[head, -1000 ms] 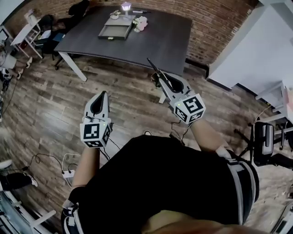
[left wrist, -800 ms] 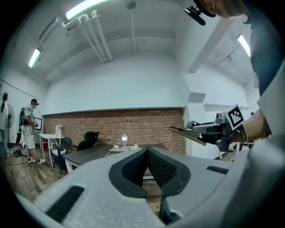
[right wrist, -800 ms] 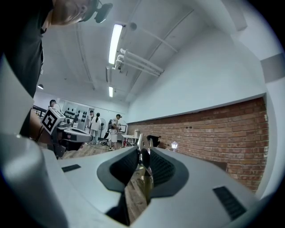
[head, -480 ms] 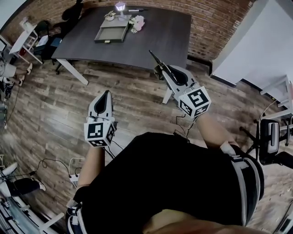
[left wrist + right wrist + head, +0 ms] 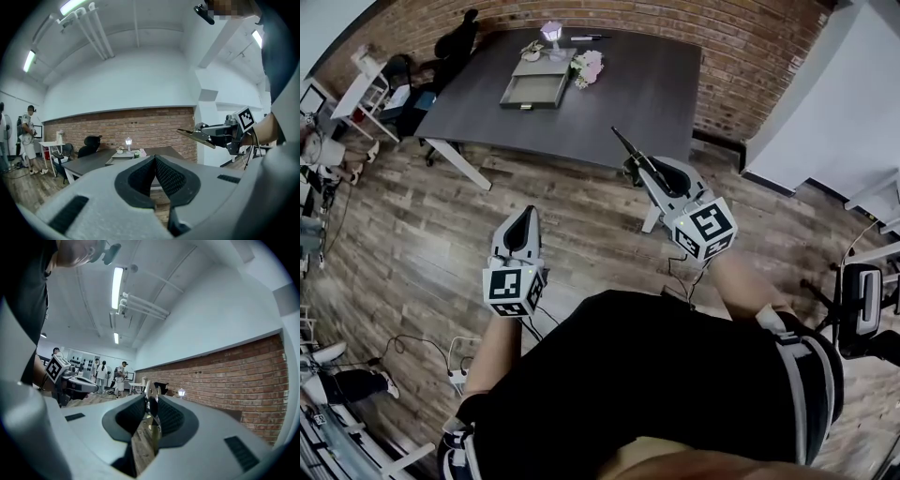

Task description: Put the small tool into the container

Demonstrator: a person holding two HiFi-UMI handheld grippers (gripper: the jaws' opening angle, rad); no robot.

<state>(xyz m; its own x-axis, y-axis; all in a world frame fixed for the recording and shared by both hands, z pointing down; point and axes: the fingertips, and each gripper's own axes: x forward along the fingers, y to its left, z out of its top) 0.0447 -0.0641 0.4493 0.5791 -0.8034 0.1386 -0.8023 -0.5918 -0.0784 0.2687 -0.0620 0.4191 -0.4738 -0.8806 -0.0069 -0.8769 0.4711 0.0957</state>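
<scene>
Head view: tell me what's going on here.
A person in a black top stands on the wood-plank floor with tongs in each hand. The right tongs grip a slim dark metal tool, pointing toward the dark grey table. The left tongs are shut and empty. The shallow grey tray-like container sits at the table's far end, so the tool is not in it yet.

Showed a bright, evenly lit room, with light falling from long ceiling tubes that burned out to white glare in both gripper views and left only faint, soft shadows on the wood floor. Bent straight lines hard toward the edges, bowed the brick wall into an arc and went black in the corners of the gripper views. Looked sharp at mid-distance, soft on the grey surfaces nearest the lens.
</scene>
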